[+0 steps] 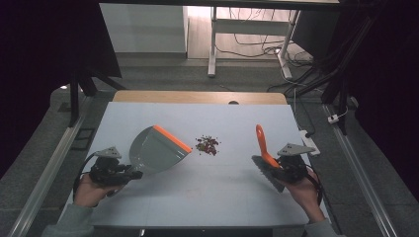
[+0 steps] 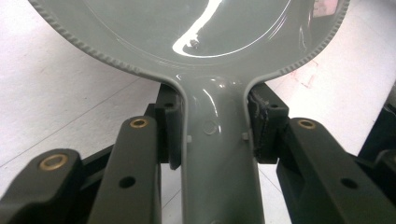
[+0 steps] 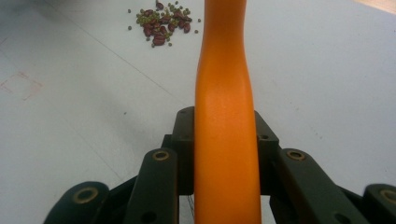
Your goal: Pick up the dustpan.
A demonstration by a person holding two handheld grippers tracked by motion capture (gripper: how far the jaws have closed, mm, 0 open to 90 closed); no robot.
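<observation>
Grey plastic fills the grip of the left gripper (image 2: 212, 140): its jaws clamp the handle of a dustpan (image 1: 157, 148), whose orange-edged mouth faces a small pile of beans (image 1: 207, 144) near the middle of the white table (image 1: 207, 192). The right gripper (image 3: 226, 149) is closed on the orange handle of a brush (image 1: 263, 148), which stands to the right of the beans, apart from them, bristles low by the hand.
</observation>
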